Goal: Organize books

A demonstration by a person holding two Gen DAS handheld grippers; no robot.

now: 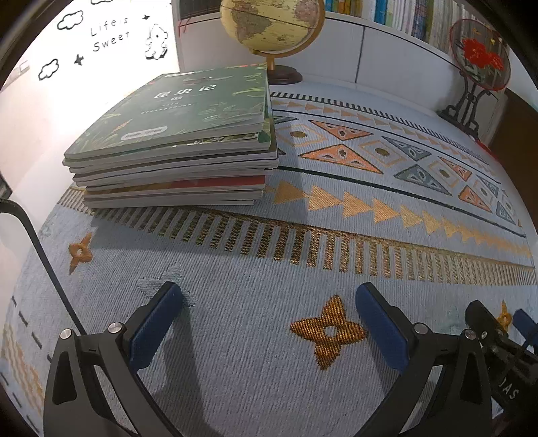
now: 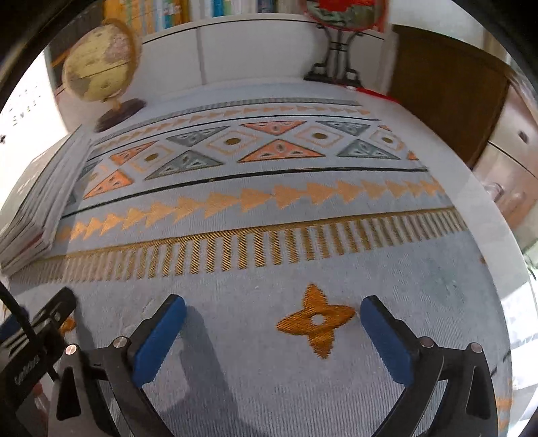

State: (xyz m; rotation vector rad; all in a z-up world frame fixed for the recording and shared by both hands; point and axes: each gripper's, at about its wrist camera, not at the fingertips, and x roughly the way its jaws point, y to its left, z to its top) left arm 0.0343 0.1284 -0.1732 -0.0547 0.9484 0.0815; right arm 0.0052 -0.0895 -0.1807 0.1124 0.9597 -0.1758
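A stack of several books [image 1: 175, 144] lies flat on the patterned tablecloth [image 1: 269, 255] at the left, a dark green cover on top. The stack also shows at the left edge of the right wrist view [image 2: 43, 195]. My left gripper [image 1: 269, 295] is open and empty, low over the cloth, in front of the stack and a little to its right. My right gripper [image 2: 272, 306] is open and empty over the cloth, to the right of the stack. The right gripper's tip [image 1: 487, 322] shows at the lower right of the left wrist view.
A globe on a wooden stand [image 1: 272, 30] is behind the stack against a white cabinet [image 1: 370, 57]. A round red-flower ornament on a black stand [image 1: 477, 67] is at the back right. A shelf of upright books [image 1: 403, 16] runs above. A brown cabinet [image 2: 447, 84] stands right.
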